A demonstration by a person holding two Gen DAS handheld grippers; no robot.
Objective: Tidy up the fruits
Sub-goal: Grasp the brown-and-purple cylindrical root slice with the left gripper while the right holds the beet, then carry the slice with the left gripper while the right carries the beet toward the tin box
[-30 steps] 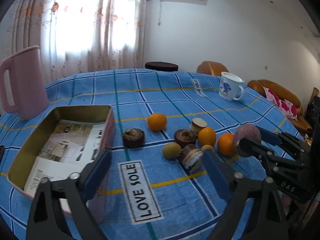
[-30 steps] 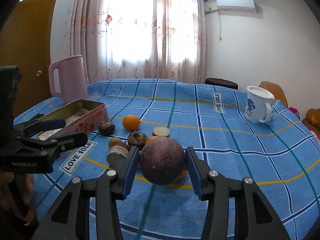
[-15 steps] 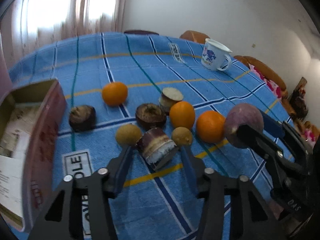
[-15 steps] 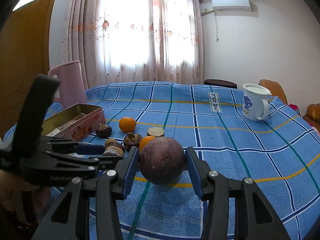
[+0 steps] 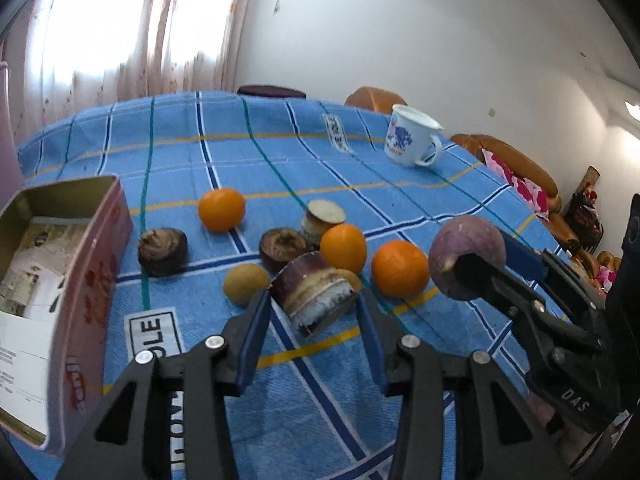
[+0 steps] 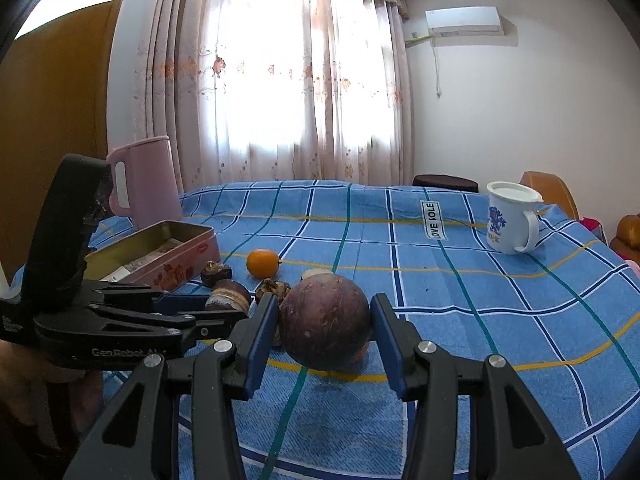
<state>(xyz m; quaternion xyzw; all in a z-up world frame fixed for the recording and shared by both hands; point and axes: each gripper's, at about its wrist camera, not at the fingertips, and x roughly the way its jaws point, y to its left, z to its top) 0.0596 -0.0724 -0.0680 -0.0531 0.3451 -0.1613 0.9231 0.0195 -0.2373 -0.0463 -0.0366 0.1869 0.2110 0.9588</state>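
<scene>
Several fruits lie on the blue checked tablecloth (image 5: pixel 280 152): three oranges (image 5: pixel 221 209), dark brown pieces (image 5: pixel 162 246), a small tan fruit (image 5: pixel 247 283) and a purple-skinned cut chunk (image 5: pixel 314 292). My left gripper (image 5: pixel 314 306) is closed around the chunk, its pads at both sides. My right gripper (image 6: pixel 325 320) is shut on a round purple fruit (image 6: pixel 324 326) and holds it above the cloth; it also shows in the left wrist view (image 5: pixel 466 262). An open pink tin (image 5: pixel 60 264) stands at the left.
A white mug (image 5: pixel 412 142) stands far right on the table. A pink jug (image 6: pixel 146 180) stands behind the tin (image 6: pixel 160 256). Orange sofas (image 5: pixel 512 164) lie beyond the table's right edge. Curtains and a white wall are behind.
My left gripper moved forward and down from above the tin's side to the cut chunk and narrowed around it, lifting it slightly. The right gripper kept holding the purple fruit.
</scene>
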